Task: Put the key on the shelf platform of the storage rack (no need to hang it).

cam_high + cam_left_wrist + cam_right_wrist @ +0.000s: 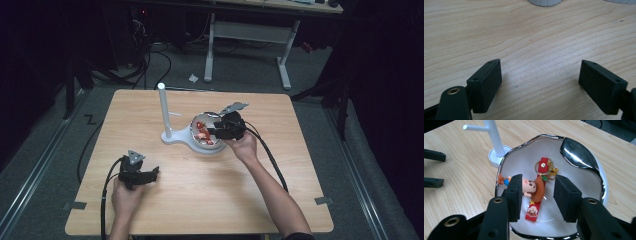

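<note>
A white dish with a silver rim [536, 137] sits at the table's middle [212, 148]. In it lies a keychain [534, 188]: a cartoon figure with a brown hat, a red strap and a gold ring. My right gripper [538, 178] hangs over the dish with its jaws apart on either side of the figure; the right pad stands clear of it. In the high view the right gripper [212, 131] covers part of the keychain [202, 131]. My left gripper [156, 172] rests low at the front left, open [540, 67] over bare wood with nothing between its jaws.
A white peg stand [163, 112] with a round base rises just left of the dish, its side arm [475, 127] pointing left. The left gripper's jaws [434, 168] show far off at the left edge. A desk frame [245, 45] stands beyond the table.
</note>
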Available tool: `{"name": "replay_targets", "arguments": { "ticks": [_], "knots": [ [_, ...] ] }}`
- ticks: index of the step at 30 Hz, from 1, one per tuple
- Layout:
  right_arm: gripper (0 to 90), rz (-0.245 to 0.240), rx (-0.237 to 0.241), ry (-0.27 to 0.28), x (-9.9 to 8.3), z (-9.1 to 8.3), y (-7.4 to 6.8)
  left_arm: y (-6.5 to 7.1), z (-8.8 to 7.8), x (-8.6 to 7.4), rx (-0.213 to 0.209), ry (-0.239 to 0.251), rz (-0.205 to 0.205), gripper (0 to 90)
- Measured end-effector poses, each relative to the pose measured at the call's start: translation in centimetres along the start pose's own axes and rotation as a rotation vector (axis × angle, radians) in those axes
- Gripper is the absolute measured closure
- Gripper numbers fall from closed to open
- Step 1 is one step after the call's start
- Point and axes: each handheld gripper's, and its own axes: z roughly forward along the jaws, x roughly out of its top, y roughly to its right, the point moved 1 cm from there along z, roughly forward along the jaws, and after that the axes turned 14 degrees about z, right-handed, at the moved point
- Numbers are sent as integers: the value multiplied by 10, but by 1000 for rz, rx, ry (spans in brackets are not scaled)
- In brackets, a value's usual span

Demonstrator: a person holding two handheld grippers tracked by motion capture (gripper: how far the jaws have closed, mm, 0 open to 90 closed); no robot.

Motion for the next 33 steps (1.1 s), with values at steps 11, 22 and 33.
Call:
{"name": "replay_targets", "arguments": {
  "ticks": [11,22,33],
  "knots": [
    [468,34,7,32,-2,-13,8,0,0,0,1,1,-1,190],
    [485,56,7,66,-5,-31,12,0,0,0,1,1,-1,190],
    [470,81,-12,119,-9,-46,17,0,0,0,0,1,-1,190]
  ]
}}
